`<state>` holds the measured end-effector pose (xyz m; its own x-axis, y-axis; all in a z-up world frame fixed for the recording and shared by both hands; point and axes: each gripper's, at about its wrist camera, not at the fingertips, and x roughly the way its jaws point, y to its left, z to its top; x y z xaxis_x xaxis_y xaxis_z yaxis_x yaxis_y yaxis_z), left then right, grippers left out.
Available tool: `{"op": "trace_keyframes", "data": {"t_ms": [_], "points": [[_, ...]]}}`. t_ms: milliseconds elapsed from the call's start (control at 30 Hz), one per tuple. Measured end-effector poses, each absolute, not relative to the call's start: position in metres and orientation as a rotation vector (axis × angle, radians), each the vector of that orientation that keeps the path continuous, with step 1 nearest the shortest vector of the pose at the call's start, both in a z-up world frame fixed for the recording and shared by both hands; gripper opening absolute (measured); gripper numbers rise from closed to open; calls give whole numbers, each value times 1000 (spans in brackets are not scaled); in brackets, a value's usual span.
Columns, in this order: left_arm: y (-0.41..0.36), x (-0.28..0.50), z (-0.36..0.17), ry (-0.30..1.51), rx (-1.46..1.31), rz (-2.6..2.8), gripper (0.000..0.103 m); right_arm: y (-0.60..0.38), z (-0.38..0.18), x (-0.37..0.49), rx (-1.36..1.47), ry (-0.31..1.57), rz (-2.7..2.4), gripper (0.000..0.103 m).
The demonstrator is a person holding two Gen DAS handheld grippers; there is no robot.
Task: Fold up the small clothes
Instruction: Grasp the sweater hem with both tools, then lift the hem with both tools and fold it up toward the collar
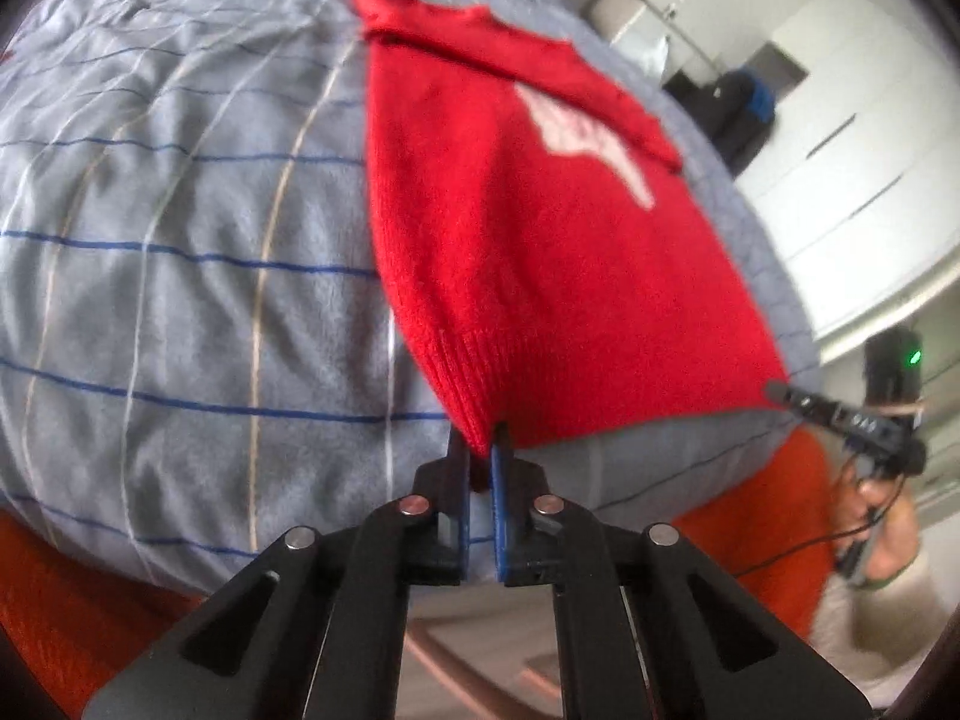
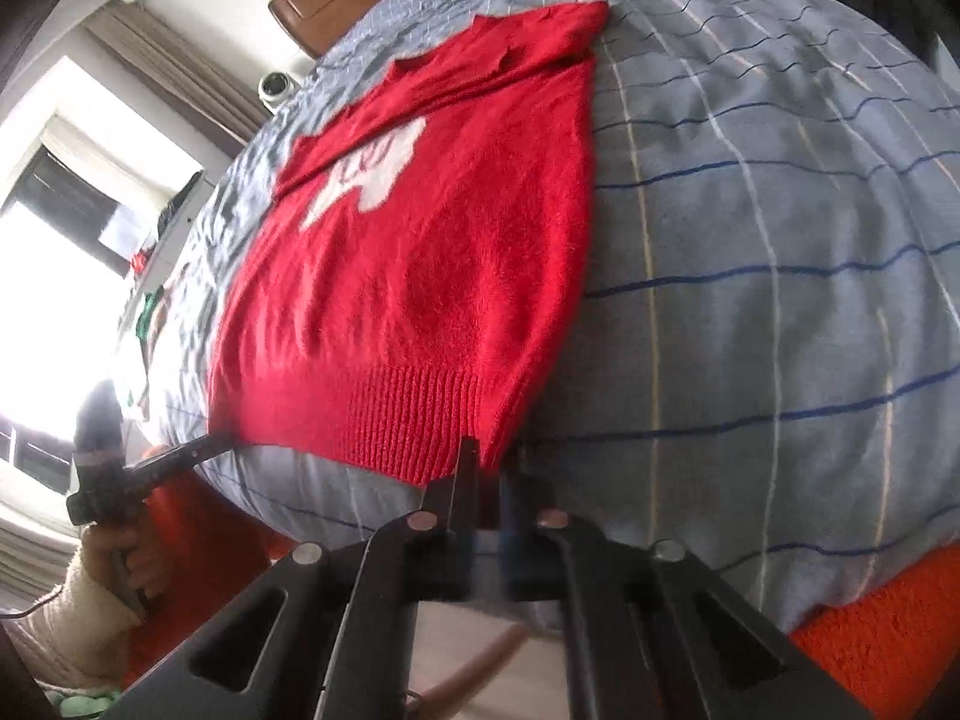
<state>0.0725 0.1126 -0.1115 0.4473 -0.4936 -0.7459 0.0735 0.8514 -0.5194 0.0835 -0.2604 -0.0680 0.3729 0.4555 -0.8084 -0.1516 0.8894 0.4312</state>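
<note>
Left tool (image 1: 480, 456) is pinched shut on one corner of the sweater's (image 1: 540, 240) ribbed hem (image 1: 462, 384); right tool (image 2: 486, 468) is closed on the opposite hem corner, by the look of it, though its tips are blurred there. Both tools sit at the near edge of the bed (image 1: 180, 240), angled down twd the fabric. Each wrist view catches the other tool out at the far hem corner, w/ a hand (image 2: 120, 552) in a pale sleeve gripping the handle. Sweater lies flat, front up, on the blue-grey checked cover, hem nearest, white motif (image 1: 576, 132) further up, collar farthest. Sleeves appear already tucked in across the top, so the body reads as a narrow panel, but can't be sure. Judging from that: side folds prob done, hem grasped, bottom-to-top fold not yet made. Left to do is carrying the hem up to the collar, then flattening. Beyond the bed, white cabinets (image 1: 840, 180) and a window (image 2: 60, 240).
</note>
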Motion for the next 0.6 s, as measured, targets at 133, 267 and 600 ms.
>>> {"op": "trace_keyframes", "data": {"t_ms": [133,267,600], "points": [[124,82,-82,955,-508,-401,3,-266,-48,88,346,1044,413,5],[126,135,-53,852,-476,-378,3,-267,-24,118,353,942,421,5],[116,329,-31,790,-398,-236,4,-240,8,296,207,781,382,5]]}}
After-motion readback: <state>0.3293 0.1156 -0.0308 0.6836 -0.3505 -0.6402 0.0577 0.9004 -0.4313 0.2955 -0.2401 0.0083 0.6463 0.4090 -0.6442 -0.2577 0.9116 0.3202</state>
